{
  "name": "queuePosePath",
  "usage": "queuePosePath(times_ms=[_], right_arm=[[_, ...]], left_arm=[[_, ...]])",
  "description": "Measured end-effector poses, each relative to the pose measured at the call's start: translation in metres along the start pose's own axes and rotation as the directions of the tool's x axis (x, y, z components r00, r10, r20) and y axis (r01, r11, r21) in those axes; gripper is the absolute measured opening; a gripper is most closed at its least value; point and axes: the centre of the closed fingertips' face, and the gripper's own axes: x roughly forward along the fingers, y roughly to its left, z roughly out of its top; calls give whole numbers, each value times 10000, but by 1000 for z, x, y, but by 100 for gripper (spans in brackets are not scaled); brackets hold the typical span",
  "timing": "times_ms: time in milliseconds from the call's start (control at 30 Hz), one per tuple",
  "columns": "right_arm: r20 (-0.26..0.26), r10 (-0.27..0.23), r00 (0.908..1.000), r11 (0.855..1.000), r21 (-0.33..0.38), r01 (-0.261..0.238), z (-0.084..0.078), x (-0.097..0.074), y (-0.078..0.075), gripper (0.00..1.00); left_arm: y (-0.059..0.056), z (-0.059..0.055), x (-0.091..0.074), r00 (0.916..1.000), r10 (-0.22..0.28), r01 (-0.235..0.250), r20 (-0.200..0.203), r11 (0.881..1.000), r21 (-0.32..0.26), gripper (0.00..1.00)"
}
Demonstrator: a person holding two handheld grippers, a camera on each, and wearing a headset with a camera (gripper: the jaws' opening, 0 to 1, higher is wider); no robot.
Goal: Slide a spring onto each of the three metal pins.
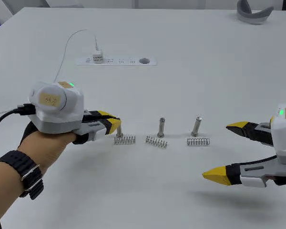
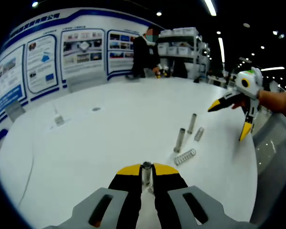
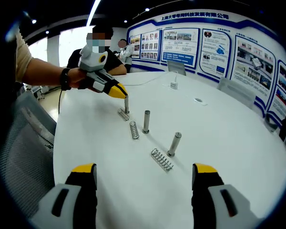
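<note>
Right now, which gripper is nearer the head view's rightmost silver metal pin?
Right. The right gripper is open, just right of the rightmost pin; the left gripper is shut on the leftmost pin.

Nothing reads clearly; a blue wall band [image 3: 195, 16] carries a line of white Chinese characters, too small to make out; the wall posters [image 3: 181, 45] hold tiny blurred print; tan stickers [image 1: 49, 99] on the left gripper [image 1: 115, 125] and right gripper [image 1: 215, 150] bear faint, illegible marks.
</note>
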Motion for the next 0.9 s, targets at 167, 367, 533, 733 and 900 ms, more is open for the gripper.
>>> queuePosePath(times_ms=[167,367,533,733,900], right_arm=[[50,-8,10000,10000,-18,8,2,-1,0,83],[22,2,10000,10000,-36,-2,2,-1,1,83],[33,-28,10000,10000,-24,28,2,-1,0,83],[25,4,10000,10000,-36,-4,2,-1,2,83],[52,-26,10000,10000,-27,26,3,-1,1,83]], left_arm=[[-1,1,0,10000,32,-33,43,9998,198,8],[-2,2,0,9999,13,-15,131,9998,176,11],[-1,2,-4,9998,29,-30,222,10000,62,16],[1,8,-12,9984,82,-82,561,10000,10,25],[0,13,-20,9951,-13,14,987,10000,-4,33]])
